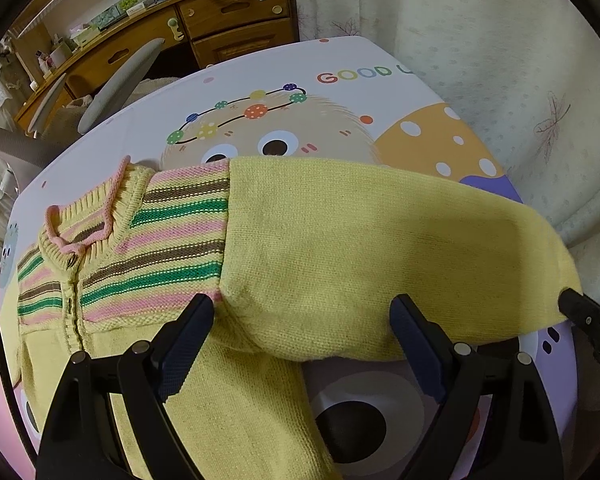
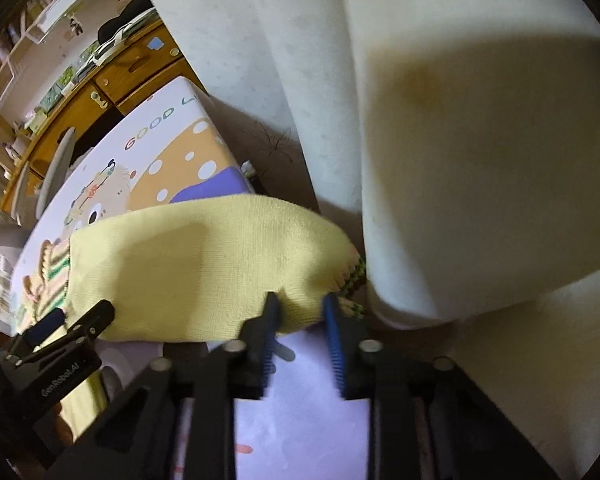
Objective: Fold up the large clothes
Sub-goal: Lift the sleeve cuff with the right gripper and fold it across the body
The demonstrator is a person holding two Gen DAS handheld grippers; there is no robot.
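Observation:
A yellow knit cardigan (image 1: pixel 148 240) with pink, green and brown chest stripes and a pink-edged collar lies on the cartoon-print table (image 1: pixel 340 92). Its plain yellow sleeve (image 1: pixel 360 248) stretches out to the right. My left gripper (image 1: pixel 300 316) is open, its fingers either side of the sleeve near the armpit. My right gripper (image 2: pixel 300 308) is closed on the sleeve (image 2: pixel 204 264) near the striped cuff (image 2: pixel 354 276) and holds it above the table's right edge. The right gripper's fingertip also shows in the left wrist view (image 1: pixel 580 304).
A pale curtain (image 1: pixel 480 40) hangs close beyond the table's right side and fills much of the right wrist view (image 2: pixel 440 120). A wooden desk with drawers (image 1: pixel 228 20) and a grey chair (image 1: pixel 116 80) stand behind the table.

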